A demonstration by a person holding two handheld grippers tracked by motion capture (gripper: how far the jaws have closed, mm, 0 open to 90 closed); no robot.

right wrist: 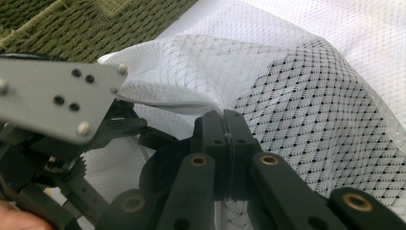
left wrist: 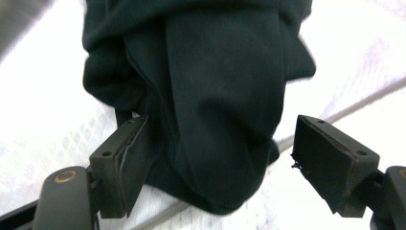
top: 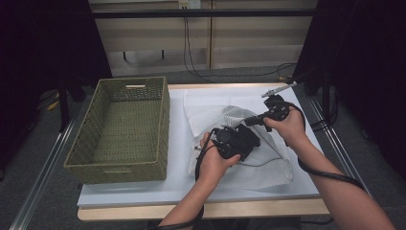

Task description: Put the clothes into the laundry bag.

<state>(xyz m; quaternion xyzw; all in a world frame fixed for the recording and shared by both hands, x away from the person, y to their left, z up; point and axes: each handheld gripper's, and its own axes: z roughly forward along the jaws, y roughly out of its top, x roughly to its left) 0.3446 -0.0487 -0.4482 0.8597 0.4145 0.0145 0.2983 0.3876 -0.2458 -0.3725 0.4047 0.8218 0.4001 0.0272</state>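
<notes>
The jaws of the left gripper (left wrist: 230, 163) stand wide apart on either side of a dark garment (left wrist: 210, 96), a soft, finely ribbed black fabric bunched into rounded folds. One jaw touches the cloth at its edge; the other stands clear of it. The jaws of the right gripper (right wrist: 225, 139) are pressed together, pinching the edge of a white mesh laundry bag (right wrist: 306, 110).

From above, the bag (top: 261, 165) lies crumpled on a white sheet (top: 143, 189) covering the worktop (top: 215, 209), right of centre. Both of the person's hands meet over it: the left hand (top: 215, 160) holds its gripper (top: 237, 141) low against the dark garment (top: 246, 139) at the bag's mouth, and the right hand (top: 285, 125) holds its gripper (top: 249, 120) at the bag's raised upper edge. An olive-green woven basket (top: 122, 129) sits at the left of the worktop, near the bag.

The right gripper view shows the mesh close up: a diamond weave, see-through where dark fabric lies behind it. It also takes in the left gripper's grey plate (right wrist: 52, 98) and a corner of the basket (right wrist: 86, 24). The left gripper view shows the garment's weave and a thin grey cord (left wrist: 354, 108) crossing the white mesh beneath.
</notes>
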